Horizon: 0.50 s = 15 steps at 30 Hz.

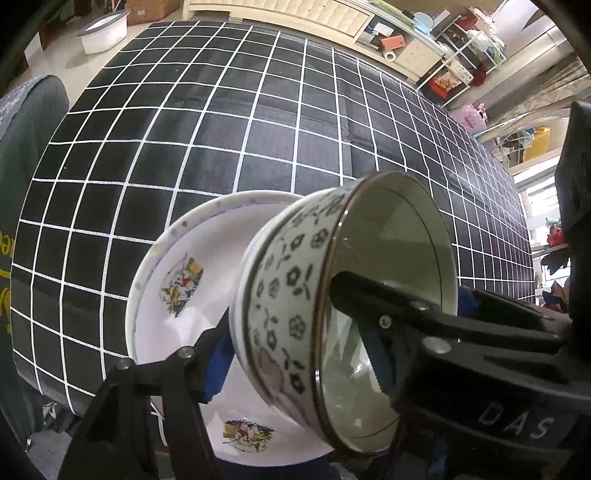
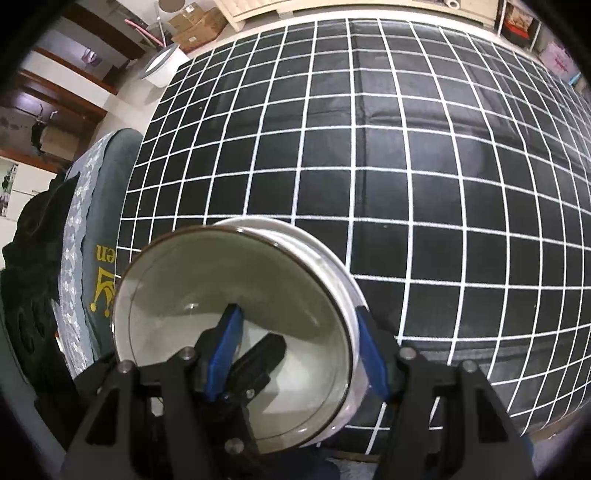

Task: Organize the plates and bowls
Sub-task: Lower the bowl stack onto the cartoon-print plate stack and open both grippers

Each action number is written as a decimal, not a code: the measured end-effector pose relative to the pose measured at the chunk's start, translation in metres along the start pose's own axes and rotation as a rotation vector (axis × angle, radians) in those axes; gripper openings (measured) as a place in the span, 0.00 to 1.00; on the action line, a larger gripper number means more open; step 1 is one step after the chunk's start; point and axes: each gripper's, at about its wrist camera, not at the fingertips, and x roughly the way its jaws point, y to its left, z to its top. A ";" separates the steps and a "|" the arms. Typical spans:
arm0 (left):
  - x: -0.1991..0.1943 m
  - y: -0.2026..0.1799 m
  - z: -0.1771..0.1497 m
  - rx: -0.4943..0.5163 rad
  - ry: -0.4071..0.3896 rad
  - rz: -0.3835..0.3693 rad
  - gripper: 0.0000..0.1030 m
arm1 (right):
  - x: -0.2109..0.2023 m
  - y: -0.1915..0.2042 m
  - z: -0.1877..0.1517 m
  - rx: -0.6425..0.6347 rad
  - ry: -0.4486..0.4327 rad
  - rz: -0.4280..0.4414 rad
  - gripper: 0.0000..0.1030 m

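Observation:
A white bowl with a dark flower pattern and a brown rim (image 1: 291, 295) sits tilted on a white plate with cartoon pictures (image 1: 177, 280). My left gripper (image 1: 280, 332) straddles the bowl's wall, one finger outside (image 1: 214, 343) and one inside (image 1: 369, 299), shut on it. In the right wrist view the same bowl (image 2: 207, 288) rests on the plate (image 2: 332, 254). My right gripper (image 2: 299, 339) also straddles the bowl's wall, its blue pads (image 2: 227, 339) on either side, shut on it. A black finger of the other gripper (image 2: 262, 358) shows inside the bowl.
The black cloth with a white grid (image 1: 258, 110) covers the table (image 2: 424, 166). A grey cushioned chair (image 2: 96, 206) stands at the left edge. A white basin (image 1: 105, 31) sits on the floor beyond. Cluttered shelves (image 1: 469, 62) stand at the far right.

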 end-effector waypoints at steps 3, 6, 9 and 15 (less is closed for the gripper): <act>-0.009 -0.003 0.000 0.033 -0.042 0.067 0.61 | -0.002 0.000 0.001 -0.009 -0.014 -0.010 0.63; -0.015 -0.007 0.000 0.058 -0.049 0.061 0.61 | -0.004 -0.002 0.003 0.003 -0.022 -0.002 0.63; -0.019 -0.009 0.000 0.066 -0.054 0.074 0.61 | -0.007 -0.002 0.003 0.003 -0.030 0.011 0.63; -0.037 -0.011 -0.006 0.070 -0.079 0.099 0.61 | -0.021 0.000 -0.001 -0.005 -0.071 0.003 0.63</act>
